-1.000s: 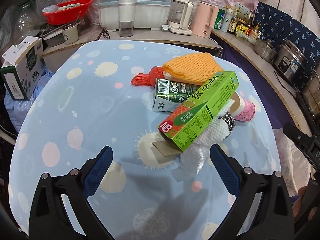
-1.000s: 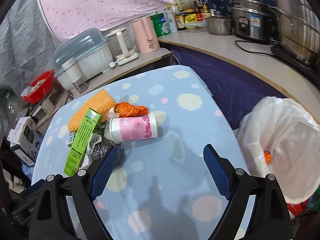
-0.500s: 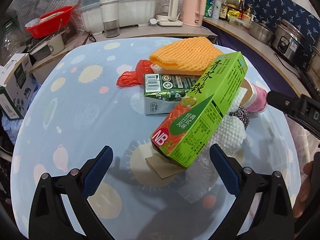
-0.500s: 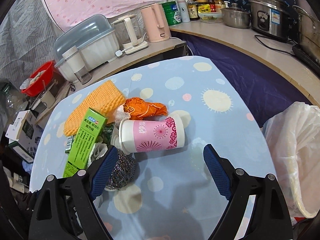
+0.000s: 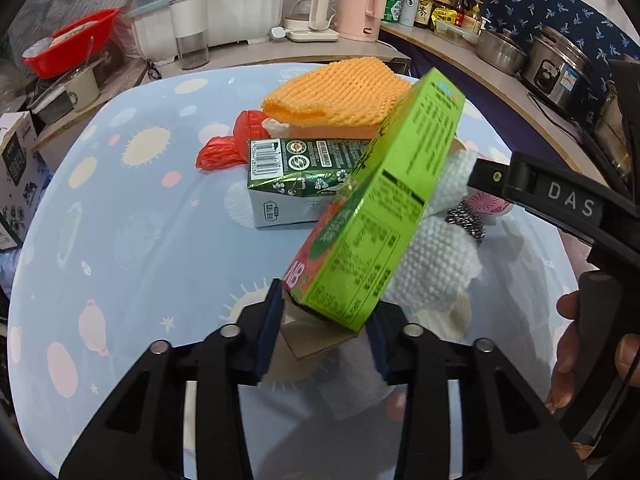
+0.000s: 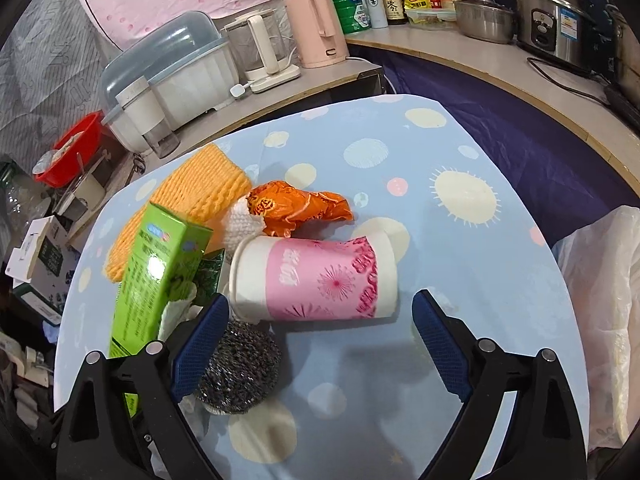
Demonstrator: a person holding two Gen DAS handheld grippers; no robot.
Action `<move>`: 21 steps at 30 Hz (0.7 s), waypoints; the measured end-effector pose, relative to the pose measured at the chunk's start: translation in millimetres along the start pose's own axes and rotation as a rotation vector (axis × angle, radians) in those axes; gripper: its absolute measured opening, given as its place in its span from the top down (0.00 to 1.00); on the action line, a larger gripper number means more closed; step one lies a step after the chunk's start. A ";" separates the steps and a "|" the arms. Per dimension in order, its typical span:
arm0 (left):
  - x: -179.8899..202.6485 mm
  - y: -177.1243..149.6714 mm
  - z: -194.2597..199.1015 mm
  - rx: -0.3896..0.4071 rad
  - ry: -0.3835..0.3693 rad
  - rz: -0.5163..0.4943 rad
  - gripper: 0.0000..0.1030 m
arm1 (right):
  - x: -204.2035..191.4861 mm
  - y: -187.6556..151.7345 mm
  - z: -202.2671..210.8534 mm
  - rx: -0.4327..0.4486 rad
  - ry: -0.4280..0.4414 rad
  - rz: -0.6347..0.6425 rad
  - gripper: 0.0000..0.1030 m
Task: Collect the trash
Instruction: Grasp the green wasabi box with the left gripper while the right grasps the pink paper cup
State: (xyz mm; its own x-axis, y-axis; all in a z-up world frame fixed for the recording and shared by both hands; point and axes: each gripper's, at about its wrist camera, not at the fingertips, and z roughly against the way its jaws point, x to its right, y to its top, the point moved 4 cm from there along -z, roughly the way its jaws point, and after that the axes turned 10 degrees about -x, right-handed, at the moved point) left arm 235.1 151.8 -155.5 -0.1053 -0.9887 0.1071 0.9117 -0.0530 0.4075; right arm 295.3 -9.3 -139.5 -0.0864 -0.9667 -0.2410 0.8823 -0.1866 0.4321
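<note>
My left gripper [image 5: 326, 326] is shut on the near end of a long green box [image 5: 384, 208], which is tilted up off the blue table [image 5: 132, 240]. The box also shows in the right wrist view [image 6: 156, 272]. Behind it lie a dark green carton [image 5: 296, 180], an orange foam net [image 5: 340, 96], a red wrapper [image 5: 228, 148], white foam mesh [image 5: 436, 264] and a steel scourer [image 5: 466, 224]. My right gripper [image 6: 320, 332] is open, its jaws either side of a pink and white paper cup [image 6: 316, 276] lying on its side. A scourer [image 6: 240, 368] and orange wrapper [image 6: 300, 208] lie close by.
A white bin bag [image 6: 600, 300] hangs open at the table's right edge. Behind the table a counter [image 5: 280, 52] holds a dish rack, kettles, bottles and pots. A red basin [image 5: 72, 48] and cardboard boxes [image 5: 16, 168] stand at the left.
My left gripper moved forward and closed on the green box, lifting and tilting it. My right gripper moved closer to the pink cup, staying open.
</note>
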 end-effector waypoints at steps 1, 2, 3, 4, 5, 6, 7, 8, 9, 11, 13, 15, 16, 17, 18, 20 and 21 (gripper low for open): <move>-1.3 -0.1 -0.9 -0.007 -0.007 0.008 0.68 | -0.3 0.8 -1.8 -0.003 0.000 -0.001 0.13; -2.1 -0.1 -1.6 -0.010 -0.012 0.013 0.68 | -0.4 1.4 -4.0 -0.007 0.002 -0.003 0.13; -2.7 -0.2 -1.8 -0.011 -0.014 0.016 0.68 | -0.7 2.2 -6.3 -0.011 0.005 -0.007 0.13; -2.6 -0.2 -1.8 -0.010 -0.013 0.016 0.68 | -0.6 3.1 -8.5 -0.014 0.007 -0.010 0.13; -2.6 -0.1 -1.7 -0.008 -0.011 0.015 0.68 | -0.7 3.7 -10.5 -0.017 0.007 -0.013 0.13; -2.6 -0.1 -1.7 -0.008 -0.012 0.015 0.68 | -0.9 4.3 -12.2 -0.020 0.006 -0.014 0.13; -2.7 -0.2 -1.4 -0.009 -0.013 0.017 0.69 | -1.3 4.8 -13.4 -0.023 0.006 -0.014 0.13; -2.6 -0.4 -1.1 -0.008 -0.015 0.019 0.69 | -1.6 5.1 -14.1 -0.025 0.008 -0.011 0.13; -2.7 -0.4 -0.1 -0.006 -0.016 0.020 0.69 | -1.4 4.1 -13.8 -0.025 0.004 -0.010 0.18; -2.9 -0.2 3.1 0.002 -0.016 0.020 0.69 | 0.4 3.9 -12.0 -0.024 0.002 -0.009 0.19; -3.1 -0.3 7.1 0.008 -0.020 0.022 0.69 | 4.2 3.7 -7.3 -0.014 0.007 -0.021 0.19; -2.4 -0.5 12.9 0.019 -0.024 0.023 0.69 | 8.3 3.5 -0.3 0.001 0.005 -0.029 0.19; -2.0 -0.4 16.2 0.024 -0.025 0.023 0.69 | 10.2 3.2 3.2 0.008 0.005 -0.034 0.19; -1.2 -0.2 19.5 0.030 -0.027 0.023 0.69 | 12.4 2.8 7.5 0.016 0.007 -0.041 0.19; -0.5 -0.4 23.1 0.036 -0.030 0.022 0.69 | 14.9 2.2 12.2 0.023 0.009 -0.047 0.19; 1.9 -1.1 31.0 0.050 -0.035 0.019 0.69 | 20.4 -0.3 23.6 0.039 0.011 -0.058 0.19; 3.8 -1.9 35.5 0.058 -0.038 0.016 0.70 | 23.3 -2.0 30.2 0.048 0.010 -0.061 0.20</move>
State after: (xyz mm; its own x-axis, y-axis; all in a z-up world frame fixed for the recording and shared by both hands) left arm 218.9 153.1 -123.7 -0.1069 -0.9833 0.1476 0.8890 -0.0280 0.4571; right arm 277.5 -36.8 -119.7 -0.1348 -0.9514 -0.2770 0.8522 -0.2540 0.4574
